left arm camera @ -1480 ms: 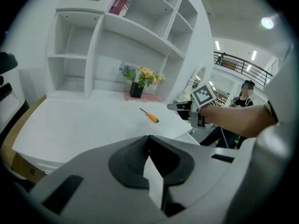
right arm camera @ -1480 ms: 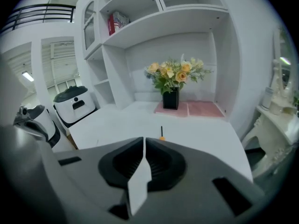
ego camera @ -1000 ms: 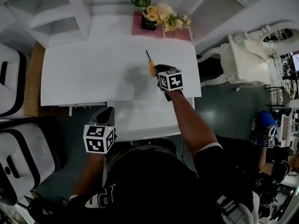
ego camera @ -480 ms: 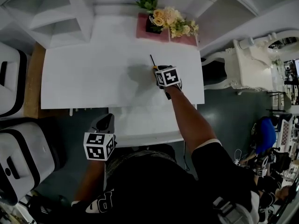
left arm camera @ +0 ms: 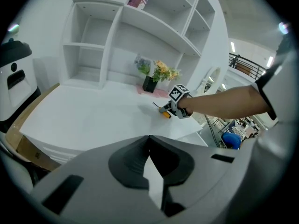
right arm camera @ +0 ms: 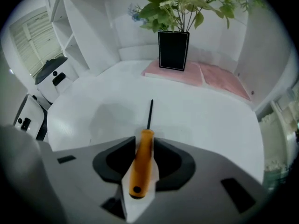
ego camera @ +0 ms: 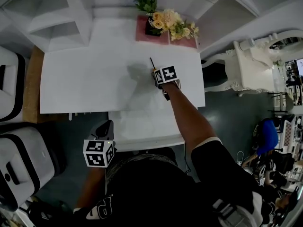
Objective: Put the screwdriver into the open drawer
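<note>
The right tongs [ego camera: 156, 74] have come down over the screwdriver [right arm camera: 142, 157] and have just been opening. They now stand wide, with the orange handle lying between them on the counter [ego camera: 85, 79]. The black shaft points toward 12 o'clock in the right gripper view. Whether either pad already brushes the handle is hard to tell, but nothing grips it yet. By my reading the pick-up is set up: the closing squeeze comes next, then a carry toward 6 o'clock into the open drawer [ego camera: 142, 126]. The left tongs [left arm camera: 149, 164] hang at 7 o'clock, off the counter, pressed together and empty.
</note>
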